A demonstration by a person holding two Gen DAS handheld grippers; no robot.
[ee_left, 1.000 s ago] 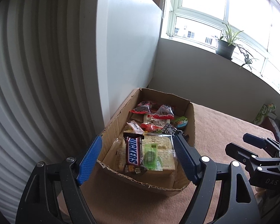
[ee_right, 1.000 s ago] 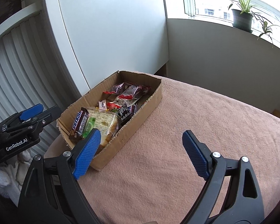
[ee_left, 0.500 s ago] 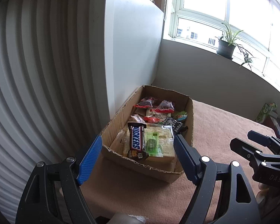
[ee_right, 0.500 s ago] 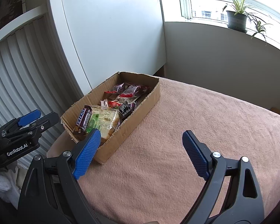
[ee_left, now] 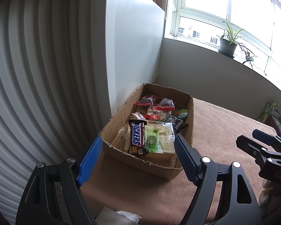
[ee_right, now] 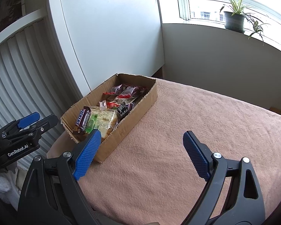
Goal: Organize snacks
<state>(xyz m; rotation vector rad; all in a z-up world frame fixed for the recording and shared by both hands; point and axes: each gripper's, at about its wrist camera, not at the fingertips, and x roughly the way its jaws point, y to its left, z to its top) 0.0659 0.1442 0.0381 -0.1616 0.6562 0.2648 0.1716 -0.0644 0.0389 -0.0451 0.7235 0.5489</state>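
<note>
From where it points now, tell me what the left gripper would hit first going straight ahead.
Probably the near wall of the cardboard box; the open left gripper lines up with it. Slightly higher, it would meet the Snickers bar.

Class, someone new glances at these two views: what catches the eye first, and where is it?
The cardboard box full of bright snacks, at the left edge of the pink cloth. A Snickers bar lies on top at its near end. A potted plant stands on the sunny windowsill behind.

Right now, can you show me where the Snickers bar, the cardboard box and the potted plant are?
Snickers bar [ee_left: 137, 138]: left wrist view, on the blue lettering across its wrapper.
cardboard box [ee_right: 134, 119]: right wrist view, on its outer long side wall.
potted plant [ee_left: 227, 46]: left wrist view, on its grey pot.
</note>
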